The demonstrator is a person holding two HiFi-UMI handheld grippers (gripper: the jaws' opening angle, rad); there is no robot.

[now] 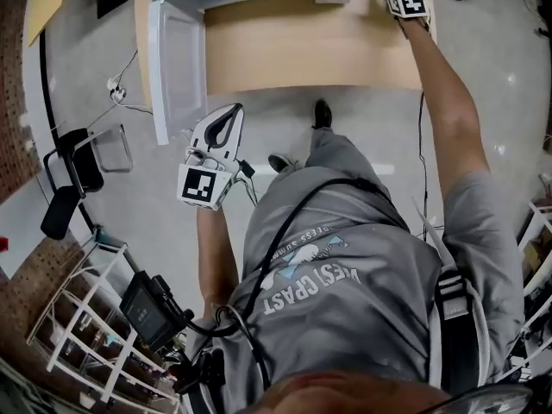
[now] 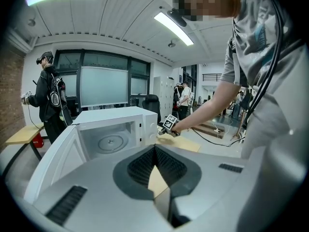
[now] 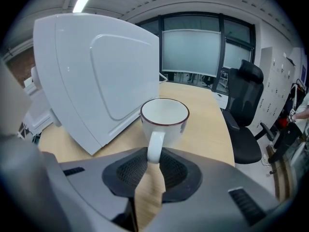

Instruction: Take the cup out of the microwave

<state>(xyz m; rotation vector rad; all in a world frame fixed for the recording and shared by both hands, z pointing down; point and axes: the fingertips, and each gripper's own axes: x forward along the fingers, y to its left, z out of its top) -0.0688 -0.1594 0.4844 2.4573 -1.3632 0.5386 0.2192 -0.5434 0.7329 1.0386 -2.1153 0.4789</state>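
Office room, pale wood table (image 1: 293,50), smooth top. Microwave (image 2: 113,124) white, boxy, door (image 1: 177,59) swung open, cavity bare but for round glass turntable (image 2: 110,141). Cup (image 3: 164,117) out, beside microwave's side wall, over table; resting or just above, can't tell. My right gripper (image 3: 153,159) clamped on handle (image 3: 154,146), black ribbed pads (image 3: 128,170) pinching loop. Cup white, glazed, dark red rim line, empty. My left gripper (image 2: 155,151) jaws together, nothing held. Step, I judge: setting down. Next: settle base flat, ease jaws apart, back off without snagging handle
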